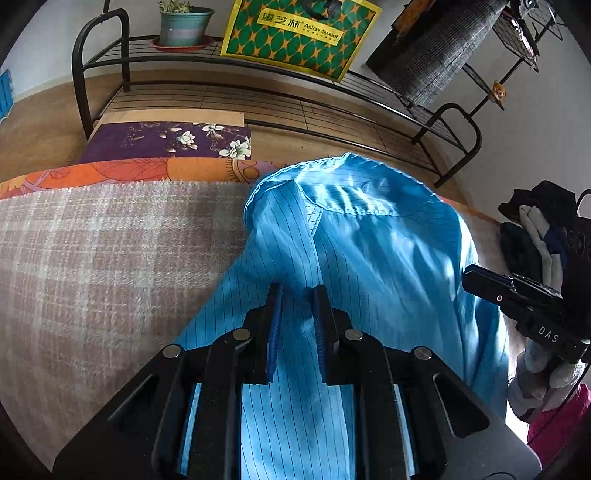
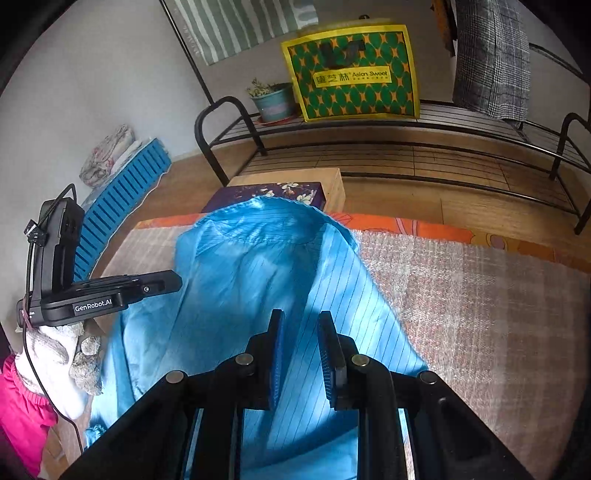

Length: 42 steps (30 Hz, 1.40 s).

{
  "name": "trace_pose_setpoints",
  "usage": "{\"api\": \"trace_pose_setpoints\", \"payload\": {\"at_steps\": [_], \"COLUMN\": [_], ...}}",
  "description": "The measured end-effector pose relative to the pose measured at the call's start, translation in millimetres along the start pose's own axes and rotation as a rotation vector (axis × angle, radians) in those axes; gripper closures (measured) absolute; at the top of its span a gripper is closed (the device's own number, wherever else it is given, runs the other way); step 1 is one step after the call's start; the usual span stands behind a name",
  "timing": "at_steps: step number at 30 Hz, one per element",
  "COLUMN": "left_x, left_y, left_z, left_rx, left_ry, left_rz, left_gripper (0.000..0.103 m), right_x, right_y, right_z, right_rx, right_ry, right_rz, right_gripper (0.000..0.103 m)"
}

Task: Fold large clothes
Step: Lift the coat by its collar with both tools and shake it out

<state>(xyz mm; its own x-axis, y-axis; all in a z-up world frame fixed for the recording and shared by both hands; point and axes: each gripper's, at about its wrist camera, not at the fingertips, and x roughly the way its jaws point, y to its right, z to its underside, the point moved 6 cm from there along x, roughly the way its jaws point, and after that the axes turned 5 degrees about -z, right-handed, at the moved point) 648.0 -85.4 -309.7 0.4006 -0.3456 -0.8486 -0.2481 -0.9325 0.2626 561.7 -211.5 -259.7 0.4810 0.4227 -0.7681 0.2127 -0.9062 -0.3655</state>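
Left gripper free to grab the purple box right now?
Probably not: the left gripper looks closed on the blue garment, which drapes between it and the purple box.

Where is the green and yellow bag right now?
In both wrist views the green and yellow bag stands on the black rack's top shelf, beside the potted plant.

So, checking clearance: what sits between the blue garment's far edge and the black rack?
Right wrist view: past the blue garment, a purple floral box, then wooden floor.
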Motion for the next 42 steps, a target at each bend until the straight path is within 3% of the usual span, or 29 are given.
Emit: {"api": "trace_pose_setpoints", "payload": {"at_steps": [4, 7, 9, 10, 11, 14, 19, 21, 22, 23, 26, 28, 32, 42], "left_x": [3, -11, -24, -28, -32, -19, 6, 12, 13, 15, 16, 11, -8, -94], "left_y": [3, 0, -9, -15, -22, -33, -27, -21, -19, -17, -13, -11, -7, 26], "left_z": [-5, -11, -20, -25, -29, -37, -36, -36, -37, -37, -37, -38, -40, -27], "left_rx": [0.044, 0.039, -0.010, -0.042, -0.076, -0.144, -0.151, -0.126, -0.120, -0.112, -0.103, -0.098, -0.094, -0.014], "left_ry": [0.025, 0.041, 0.069, 0.082, 0.097, 0.044, -0.025, -0.026, -0.018, -0.015, -0.008, 0.016, 0.055, 0.167], "left_rz": [-0.017, 0.033, 0.057, 0.070, 0.082, 0.110, 0.119, 0.094, 0.077, 0.069, 0.062, 0.068, 0.081, 0.100], "left_gripper": [0.089, 0.088, 0.070, 0.053, 0.049, 0.049, 0.049, 0.050, 0.056, 0.070, 0.093, 0.098, 0.100, 0.101], "right_x": [19, 14, 0, -8, -13, -15, 12, 24, 29, 33, 38, 35, 18, -48], "right_y": [6, 5, 6, 8, 11, 28, 41, 39, 37, 35, 31, 24, 14, -17], "right_z": [4, 3, -4, -8, -12, -23, -32, -34, -34, -34, -33, -33, -37, -35], "right_rx": [-0.023, -0.031, -0.037, -0.033, -0.021, 0.049, 0.124, 0.119, 0.118, 0.119, 0.118, 0.091, 0.057, 0.030], "right_ry": [-0.022, -0.042, -0.001, 0.026, 0.048, 0.071, 0.045, 0.026, 0.016, 0.007, 0.003, 0.009, 0.038, 0.148], "right_rz": [0.037, 0.010, -0.029, -0.047, -0.060, -0.073, -0.063, -0.050, -0.041, -0.039, -0.024, -0.014, 0.000, -0.009], "right_gripper": [0.086, 0.081, 0.073, 0.069, 0.064, 0.047, 0.047, 0.048, 0.053, 0.067, 0.085, 0.093, 0.099, 0.102]}}
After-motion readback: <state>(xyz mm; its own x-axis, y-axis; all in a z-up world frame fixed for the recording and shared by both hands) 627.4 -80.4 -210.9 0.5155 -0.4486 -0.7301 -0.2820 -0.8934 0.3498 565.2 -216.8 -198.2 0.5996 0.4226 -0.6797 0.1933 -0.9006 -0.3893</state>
